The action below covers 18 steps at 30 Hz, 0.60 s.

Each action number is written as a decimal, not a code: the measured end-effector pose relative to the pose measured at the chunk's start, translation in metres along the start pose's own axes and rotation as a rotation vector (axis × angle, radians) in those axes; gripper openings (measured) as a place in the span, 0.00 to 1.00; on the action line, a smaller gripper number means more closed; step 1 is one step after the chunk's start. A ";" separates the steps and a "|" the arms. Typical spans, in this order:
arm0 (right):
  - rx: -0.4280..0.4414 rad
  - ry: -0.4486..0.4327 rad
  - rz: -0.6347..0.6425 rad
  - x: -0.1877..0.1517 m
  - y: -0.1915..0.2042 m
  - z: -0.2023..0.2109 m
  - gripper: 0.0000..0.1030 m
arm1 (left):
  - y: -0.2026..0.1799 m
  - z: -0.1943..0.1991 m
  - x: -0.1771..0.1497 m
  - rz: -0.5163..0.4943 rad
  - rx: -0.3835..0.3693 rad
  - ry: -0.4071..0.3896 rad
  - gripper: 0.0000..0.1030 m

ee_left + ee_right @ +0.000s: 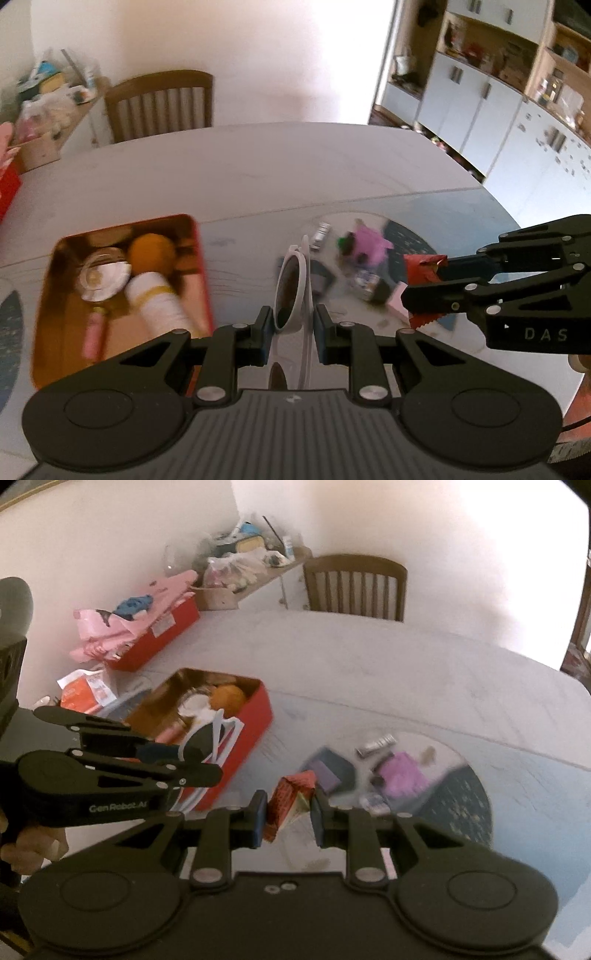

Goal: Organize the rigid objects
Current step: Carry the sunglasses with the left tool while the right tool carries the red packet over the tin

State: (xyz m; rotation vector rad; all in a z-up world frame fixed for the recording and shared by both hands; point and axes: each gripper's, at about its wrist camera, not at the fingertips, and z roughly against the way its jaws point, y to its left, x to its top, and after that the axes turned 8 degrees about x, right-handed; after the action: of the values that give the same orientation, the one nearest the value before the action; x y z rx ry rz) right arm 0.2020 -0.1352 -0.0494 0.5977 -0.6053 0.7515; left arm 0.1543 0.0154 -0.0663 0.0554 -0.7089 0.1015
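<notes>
My left gripper (291, 332) is shut on white-framed sunglasses (293, 280), which stand on edge between its pads above the table. In the right wrist view the same gripper (195, 760) holds the sunglasses (221, 731) in front of the red tin (251, 731). That open tin (205, 280) lies to the left and holds an orange ball (151, 249), a white bottle (159, 302), a glass jar and a pink tube. My right gripper (288, 812) is shut on a crumpled red packet (291, 794). In the left wrist view it comes in from the right (424, 282) with the packet (421, 264).
Small items lie on a round dark-blue mat (461, 797): a purple piece (402, 775), a silver tube (376, 744), a dark box (325, 768). A red box with pink cloth (159, 631) stands at the back left. A wooden chair (354, 587) is behind the table.
</notes>
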 end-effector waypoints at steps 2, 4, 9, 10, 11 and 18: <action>0.006 -0.006 0.018 0.008 0.010 -0.006 0.24 | 0.014 0.003 0.001 0.017 0.008 -0.003 0.22; 0.009 -0.006 0.038 0.015 0.019 -0.013 0.24 | 0.027 0.005 0.002 0.029 0.021 -0.010 0.22; 0.016 -0.006 0.080 0.032 0.044 -0.034 0.24 | 0.059 0.010 0.001 0.048 0.061 -0.021 0.22; 0.015 -0.008 0.082 0.035 0.048 -0.038 0.24 | 0.066 0.010 0.001 0.054 0.067 -0.020 0.22; 0.013 -0.010 0.083 0.039 0.052 -0.043 0.24 | 0.073 0.010 0.000 0.059 0.074 -0.020 0.22; 0.015 0.014 0.110 0.054 0.075 -0.076 0.24 | 0.114 0.006 0.002 0.075 0.117 -0.020 0.22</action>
State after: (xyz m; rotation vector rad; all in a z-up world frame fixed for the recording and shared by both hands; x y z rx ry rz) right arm 0.1977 -0.0153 -0.0434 0.5763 -0.6238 0.8638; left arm 0.1392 0.1285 -0.0590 0.1420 -0.7244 0.2144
